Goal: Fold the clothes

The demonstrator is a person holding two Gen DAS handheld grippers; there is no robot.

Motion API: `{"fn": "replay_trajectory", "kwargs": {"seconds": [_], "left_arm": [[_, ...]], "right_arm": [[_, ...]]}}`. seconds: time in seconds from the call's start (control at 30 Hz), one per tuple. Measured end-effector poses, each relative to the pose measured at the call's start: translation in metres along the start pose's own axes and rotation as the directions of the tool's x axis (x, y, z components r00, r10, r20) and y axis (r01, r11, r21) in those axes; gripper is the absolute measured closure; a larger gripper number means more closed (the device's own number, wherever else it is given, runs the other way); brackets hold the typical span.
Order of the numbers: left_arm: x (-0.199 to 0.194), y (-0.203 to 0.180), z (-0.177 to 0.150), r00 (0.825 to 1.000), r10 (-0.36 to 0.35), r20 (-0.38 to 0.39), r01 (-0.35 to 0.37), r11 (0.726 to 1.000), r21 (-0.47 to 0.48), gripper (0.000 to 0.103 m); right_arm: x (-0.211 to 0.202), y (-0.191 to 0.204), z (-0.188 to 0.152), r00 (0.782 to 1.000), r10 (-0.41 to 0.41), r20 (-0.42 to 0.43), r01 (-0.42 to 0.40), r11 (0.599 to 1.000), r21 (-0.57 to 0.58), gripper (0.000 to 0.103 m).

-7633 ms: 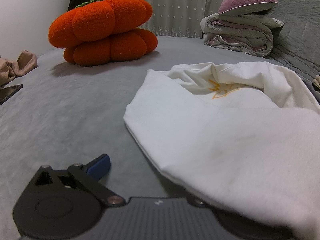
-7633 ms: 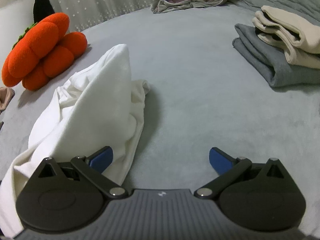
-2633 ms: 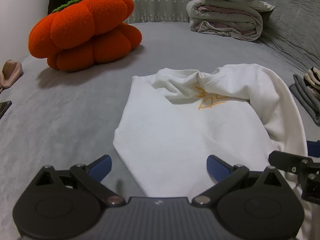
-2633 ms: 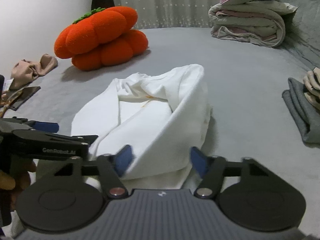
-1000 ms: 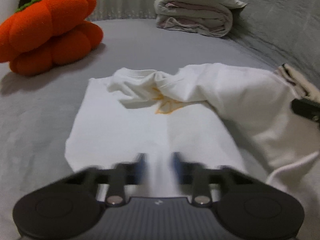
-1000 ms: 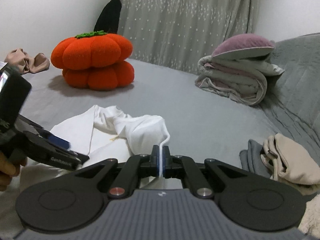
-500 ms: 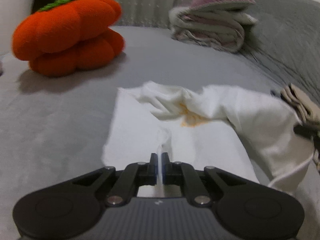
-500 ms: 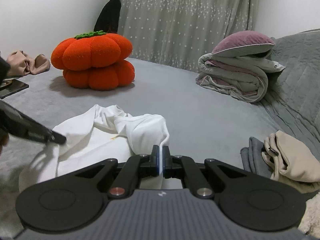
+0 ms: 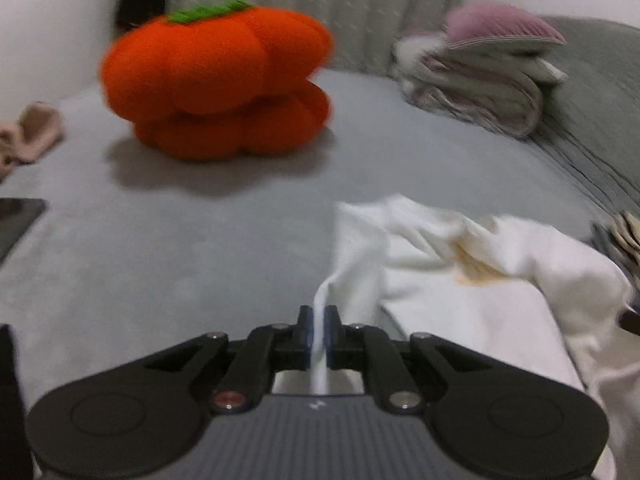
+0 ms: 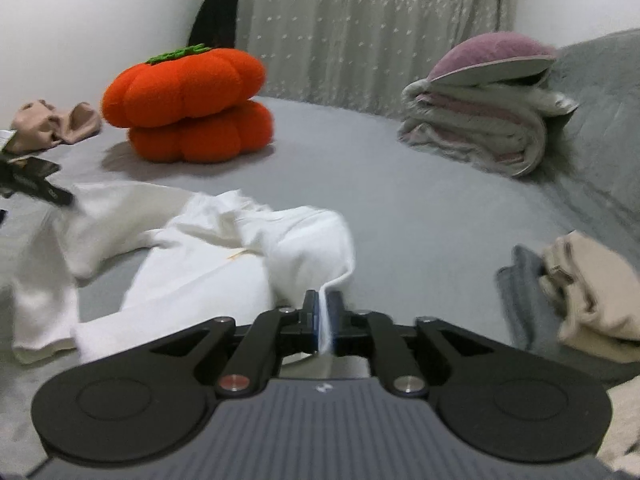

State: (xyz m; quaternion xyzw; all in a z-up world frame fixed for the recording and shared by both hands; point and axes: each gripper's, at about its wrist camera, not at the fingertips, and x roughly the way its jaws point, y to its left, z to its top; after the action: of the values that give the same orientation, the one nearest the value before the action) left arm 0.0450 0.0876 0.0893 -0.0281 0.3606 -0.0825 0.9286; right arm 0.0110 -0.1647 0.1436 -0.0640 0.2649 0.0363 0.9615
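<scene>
Left wrist view, going left to right: a beige cloth (image 9: 28,136) bunched at the far left edge, with a dark flat thing (image 9: 18,218) just below it, can't tell what it is. Upper left of centre there's a big orange pumpkin plush (image 9: 218,88) sitting on the grey bed (image 9: 160,248). Bottom centre, the left gripper (image 9: 319,334) has its fingers (image 9: 305,332) closed on a thin edge of the white shirt (image 9: 460,312), and the cloth rises from them in a taut ridge. The rest of the shirt sprawls across the lower right, rumpled, with an orange print (image 9: 474,270) showing. A folded quilt (image 9: 480,92) with a purple pillow (image 9: 500,26) on top sits upper right. It's all a bit blurry.

Right wrist view: the same beige cloth (image 10: 52,124) at the left, pumpkin plush (image 10: 184,104) upper left. The shirt (image 10: 200,256) lies left of centre on the bed (image 10: 420,220), partly lifted at its left side, where the black tip of the other gripper (image 10: 36,188) shows. Bottom centre, the right gripper (image 10: 325,320) is pinched shut on another shirt edge. Quilt (image 10: 476,136) and pillow (image 10: 492,56) upper right, and a stack of folded clothes (image 10: 572,300), beige on grey, at the right edge.
</scene>
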Motion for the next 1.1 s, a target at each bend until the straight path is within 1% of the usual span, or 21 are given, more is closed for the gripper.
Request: {"fn": "replay_trajectory", "kwargs": {"seconds": [0.03, 0.07, 0.1, 0.17, 0.2, 0.23, 0.37, 0.5, 0.53, 0.57, 0.6, 0.63, 0.7, 0.8, 0.9, 0.97, 1.03, 1.1], "left_arm": [[0.002, -0.002, 0.0, 1.0, 0.007, 0.001, -0.007, 1.0, 0.009, 0.091], [0.004, -0.004, 0.0, 1.0, 0.013, 0.002, -0.013, 1.0, 0.018, 0.081], [0.005, -0.006, 0.0, 1.0, 0.02, 0.003, -0.02, 0.999, 0.027, 0.067], [0.009, -0.009, 0.0, 0.999, 0.033, 0.005, -0.033, 0.998, 0.045, 0.057], [0.011, -0.011, 0.0, 0.999, 0.039, 0.006, -0.04, 0.998, 0.055, 0.057], [0.012, -0.014, -0.001, 0.999, 0.044, 0.007, -0.045, 0.996, 0.072, 0.057], [0.016, -0.026, -0.004, 0.998, 0.064, 0.012, -0.065, 0.988, 0.14, 0.055], [0.017, -0.031, -0.009, 0.994, 0.105, 0.007, -0.105, 0.984, 0.147, 0.055], [0.016, -0.032, -0.01, 0.993, 0.115, 0.01, -0.116, 0.983, 0.144, 0.055], [0.016, -0.034, -0.01, 0.992, 0.126, 0.012, -0.126, 0.982, 0.141, 0.052], [0.013, -0.037, -0.012, 0.991, 0.13, 0.019, -0.131, 0.981, 0.142, 0.046], [0.011, -0.04, -0.014, 0.991, 0.131, 0.026, -0.134, 0.98, 0.144, 0.044], [0.01, -0.045, -0.016, 0.991, 0.133, 0.028, -0.135, 0.978, 0.158, 0.043], [0.011, -0.05, -0.02, 0.99, 0.136, 0.027, -0.138, 0.975, 0.175, 0.043], [0.012, -0.054, -0.023, 0.99, 0.142, 0.023, -0.144, 0.973, 0.182, 0.04], [0.011, -0.058, -0.025, 0.989, 0.148, 0.029, -0.15, 0.973, 0.178, 0.037], [0.009, -0.063, -0.029, 0.989, 0.144, 0.032, -0.148, 0.974, 0.174, 0.036], [0.01, -0.071, -0.035, 0.992, 0.125, 0.02, -0.127, 0.974, 0.187, 0.036]], "right_arm": [[0.001, 0.001, 0.0, 1.0, 0.015, -0.007, -0.015, 1.0, 0.005, 0.09], [0.003, 0.002, -0.001, 1.0, 0.025, -0.014, -0.025, 1.0, 0.01, 0.089], [0.004, 0.003, -0.002, 0.999, 0.028, -0.021, -0.027, 1.0, 0.016, 0.088], [0.006, 0.002, -0.003, 0.999, 0.027, -0.036, -0.026, 0.999, 0.031, 0.079], [0.008, 0.001, -0.003, 0.999, 0.027, -0.043, -0.026, 0.999, 0.039, 0.069], [0.008, 0.001, -0.003, 0.999, 0.025, -0.047, -0.023, 0.999, 0.041, 0.066], [0.009, 0.002, -0.003, 0.998, 0.022, -0.053, -0.02, 0.999, 0.043, 0.065], [0.009, 0.003, -0.004, 0.998, -0.007, -0.06, 0.008, 1.0, 0.024, 0.065], [0.008, 0.005, -0.004, 0.998, -0.025, -0.058, 0.025, 1.0, 0.008, 0.065], [0.007, 0.007, -0.004, 0.998, -0.049, -0.051, 0.048, 0.999, -0.016, 0.062], [0.006, 0.01, -0.004, 0.996, -0.073, -0.043, 0.071, 0.997, -0.04, 0.057], [0.005, 0.012, -0.004, 0.996, -0.084, -0.035, 0.081, 0.995, -0.059, 0.049], [0.006, 0.012, -0.004, 0.997, -0.06, -0.045, 0.058, 0.997, -0.041, 0.04], [0.01, 0.01, -0.005, 0.997, -0.023, -0.071, 0.023, 1.0, 0.003, 0.039], [0.014, 0.011, -0.007, 0.995, -0.039, -0.088, 0.039, 0.999, 0.005, 0.039], [0.014, 0.012, -0.007, 0.995, -0.034, -0.091, 0.035, 0.999, 0.009, 0.038], [0.014, 0.015, -0.007, 0.995, -0.027, -0.093, 0.028, 1.0, 0.012, 0.034], [0.015, 0.02, -0.008, 0.995, -0.025, -0.095, 0.026, 1.0, 0.003, 0.032]]}}
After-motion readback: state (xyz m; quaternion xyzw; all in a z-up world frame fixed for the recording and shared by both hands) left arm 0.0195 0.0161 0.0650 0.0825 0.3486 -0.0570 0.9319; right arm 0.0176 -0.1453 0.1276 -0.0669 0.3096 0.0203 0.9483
